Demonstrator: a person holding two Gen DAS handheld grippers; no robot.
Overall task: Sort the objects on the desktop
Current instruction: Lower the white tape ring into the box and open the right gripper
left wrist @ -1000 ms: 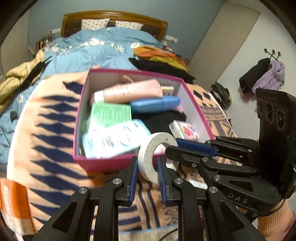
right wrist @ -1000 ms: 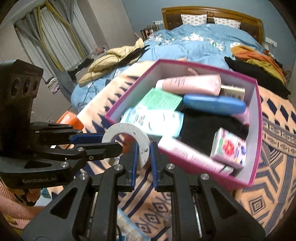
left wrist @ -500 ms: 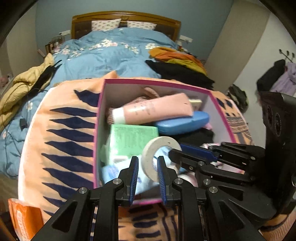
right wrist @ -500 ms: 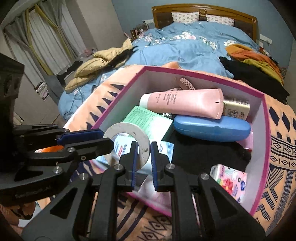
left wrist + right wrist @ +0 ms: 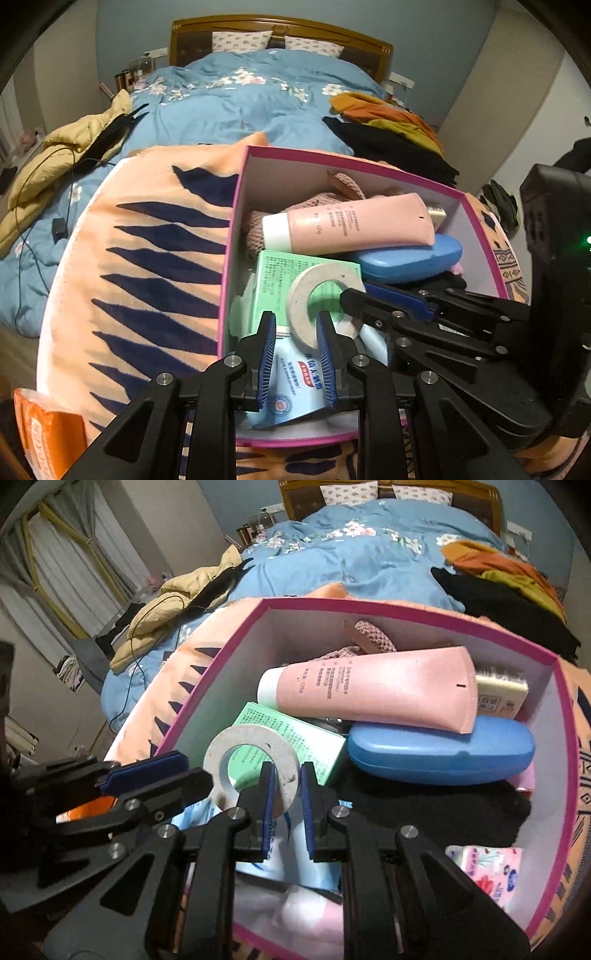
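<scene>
Two grippers are set on one tape roll (image 5: 320, 295), which is held upright over the near-left part of the pink box (image 5: 480, 236), above the green carton (image 5: 273, 280). In the left wrist view the left gripper (image 5: 295, 334) is at six o'clock of the ring; its jaws are opening, a gap shows at the left pad and only the right pad lies against the ring's face. The right gripper (image 5: 286, 788) is pressed onto the ring at about five o'clock in its own view, so the roll is judged to be carried mainly there.

The roll looks light and stiff — a flat ring with matte, grey-white faces that should not slip much between ribbed pads. It is best taken across its thickness, on the band and not through the hole; a pinch near the rim may let it swing.

The box is already crowded: a pink tube (image 5: 373, 692) at twelve o'clock, a blue case (image 5: 439, 753) at two, a dark cloth (image 5: 424, 805) at three. The release is judged best made low, onto the carton — a flat, firm landing.
</scene>
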